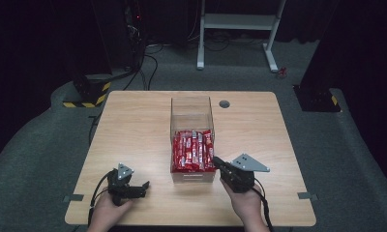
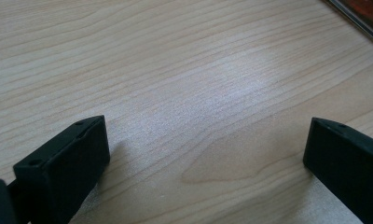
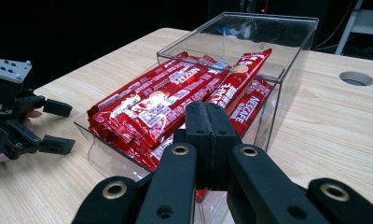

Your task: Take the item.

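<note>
A clear plastic box [image 1: 192,140] stands near the middle of the wooden table [image 1: 133,130], long side running away from the person. Red coffee sachets [image 1: 193,151] are piled in its near half; the far half looks bare. In the right gripper view the sachets [image 3: 170,100] lie lengthwise in a loose heap, and one sachet [image 3: 240,74] is propped up at a slant with its upper end near the box's rim. The box [image 3: 287,51] has no lid on it.

The right tool [image 1: 215,161] is at the box's near right corner, held by the right hand [image 1: 245,200], with its grey three-cornered plate on top. Its tip reaches the box's near edge by the sachets. In its own camera the right tool [image 3: 211,122] has both jaws pressed flat together with nothing visible between them; whether the tip touches the box wall I cannot tell.

The left tool [image 1: 144,188] lies low over the table at the near left, well apart from the box, gripped by the left hand [image 1: 107,212]. In its own camera the left tool [image 2: 205,140] has its jaws spread wide, with bare wood grain between them and nothing held. The right gripper view shows the same left tool [image 3: 58,126] with its two fingers parted.

A round cable hole [image 1: 224,104] sits in the table beyond the box, toward the far right. Past the table, a white frame [image 1: 237,29] stands on the grey floor, with cables trailing nearby.
</note>
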{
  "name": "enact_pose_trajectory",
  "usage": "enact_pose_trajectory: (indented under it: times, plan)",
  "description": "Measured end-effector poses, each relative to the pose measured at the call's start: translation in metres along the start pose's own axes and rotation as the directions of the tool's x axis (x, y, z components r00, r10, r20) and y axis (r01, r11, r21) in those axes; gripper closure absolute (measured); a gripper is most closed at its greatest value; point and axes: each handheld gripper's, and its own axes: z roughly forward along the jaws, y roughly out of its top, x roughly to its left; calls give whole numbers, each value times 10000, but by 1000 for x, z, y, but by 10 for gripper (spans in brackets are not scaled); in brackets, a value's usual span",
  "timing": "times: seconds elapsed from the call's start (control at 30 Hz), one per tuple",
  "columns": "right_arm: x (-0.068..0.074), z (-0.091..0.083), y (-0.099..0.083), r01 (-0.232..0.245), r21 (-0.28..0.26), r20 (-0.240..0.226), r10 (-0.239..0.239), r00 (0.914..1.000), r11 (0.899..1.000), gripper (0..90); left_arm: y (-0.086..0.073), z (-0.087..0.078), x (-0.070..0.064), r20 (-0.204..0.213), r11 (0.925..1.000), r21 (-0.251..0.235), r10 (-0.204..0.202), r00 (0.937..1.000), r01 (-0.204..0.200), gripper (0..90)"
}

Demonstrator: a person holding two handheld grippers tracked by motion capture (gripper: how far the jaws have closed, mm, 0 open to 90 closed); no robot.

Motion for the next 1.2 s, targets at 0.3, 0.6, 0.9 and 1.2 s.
enact_pose_trajectory:
  times: [0.3, 0.6, 0.9, 1.2]
  plan:
    - [-7, -3, -1, -79, 8, 181, 79, 9998, 10000, 900, 0, 0, 0, 1, 10000, -1, -3, 10000, 3, 6]
    - [-19, -8, -2, -250, -25, 467, 251, 9986, 9997, 900, 0, 0, 0, -1, 10000, -1, -3, 10000, 3, 6]
    - [-28, -12, -3, -337, -98, 799, 344, 9962, 9994, 900, 0, 0, 0, -1, 10000, 2, 4, 10000, -4, 6]
    - [-40, -16, -6, -513, -120, 1147, 524, 9920, 9986, 900, 0, 0, 0, 0, 10000, 1, 3, 10000, -3, 6]
